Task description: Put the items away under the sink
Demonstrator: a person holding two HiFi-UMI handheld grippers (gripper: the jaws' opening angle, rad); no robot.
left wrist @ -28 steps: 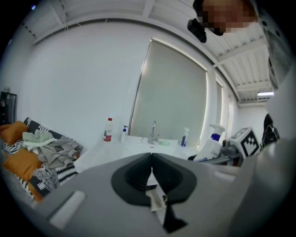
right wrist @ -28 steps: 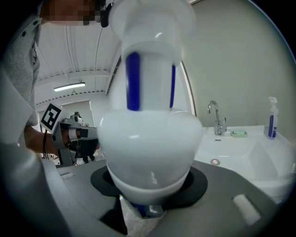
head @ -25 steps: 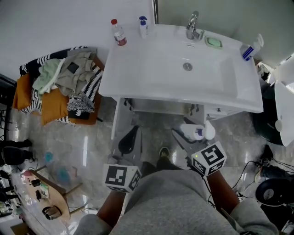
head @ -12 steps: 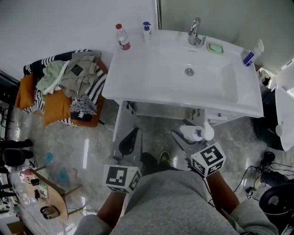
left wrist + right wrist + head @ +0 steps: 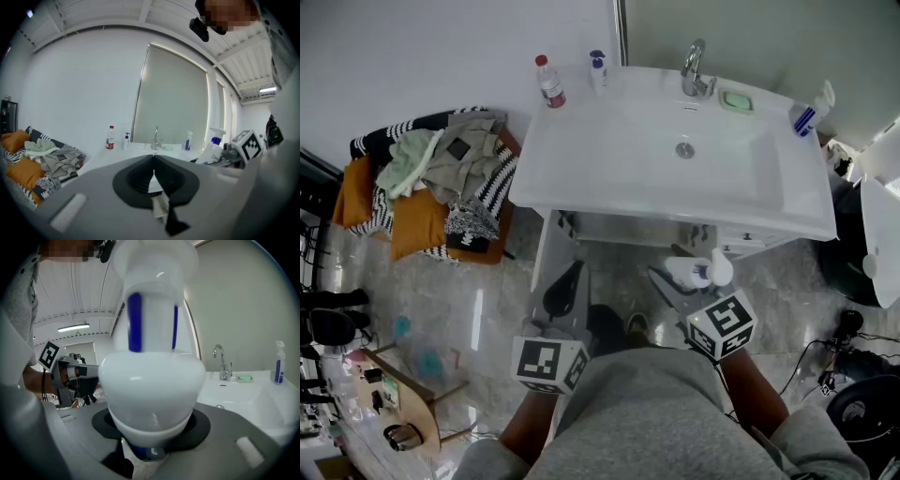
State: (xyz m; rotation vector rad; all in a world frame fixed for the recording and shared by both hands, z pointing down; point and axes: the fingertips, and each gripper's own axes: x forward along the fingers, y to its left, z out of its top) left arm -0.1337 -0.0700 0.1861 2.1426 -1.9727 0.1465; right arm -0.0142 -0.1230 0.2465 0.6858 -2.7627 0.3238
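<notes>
We log the right gripper (image 5: 151, 441) clamped on a white bottle with blue trim (image 5: 150, 380), held just in front of the near edge of the sink (image 5: 609, 178); left gripper (image 5: 153, 161) has its jaw tips together, nothing between; on the sink top, a red-capped bottle (image 5: 548, 82) and a spray bottle (image 5: 807, 111).

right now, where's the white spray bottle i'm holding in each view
Head view: spray bottle sits centre-right, just below the front edge of the sink.
Left gripper view: bottle at the right, beside the marker cube.
Right gripper view: bottle fills the centre.
Shared landmark: the faucet.
</notes>
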